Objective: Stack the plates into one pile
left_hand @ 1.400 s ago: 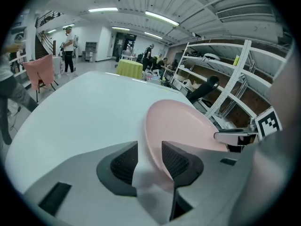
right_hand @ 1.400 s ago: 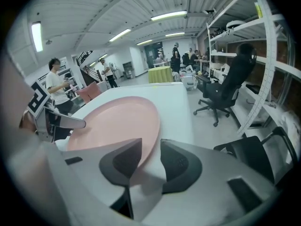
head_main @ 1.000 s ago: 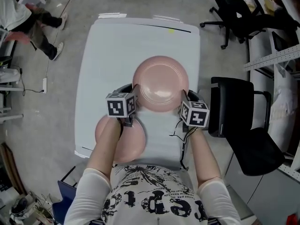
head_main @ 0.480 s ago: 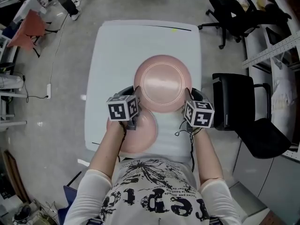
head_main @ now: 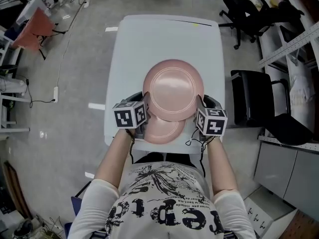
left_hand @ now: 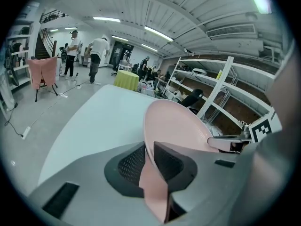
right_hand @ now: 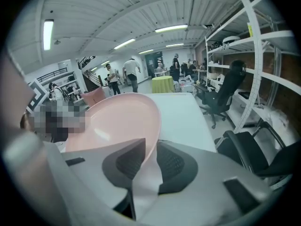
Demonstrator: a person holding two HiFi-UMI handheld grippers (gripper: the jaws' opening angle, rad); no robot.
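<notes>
While the left gripper (left_hand: 148,149) has its jaws clenched on one rim of a pink plate (head_main: 173,89), the right gripper (right_hand: 150,147) has its jaws grasping the opposite rim. Carried between the two at the centre of the head view, the plate sits roughly level over the near end of the pale bench (head_main: 164,39). A second pink plate (head_main: 163,129) lies on the bench just below it in the frame, partly hidden by it. A black office chair (head_main: 254,103) stands at the right, beside the bench.
</notes>
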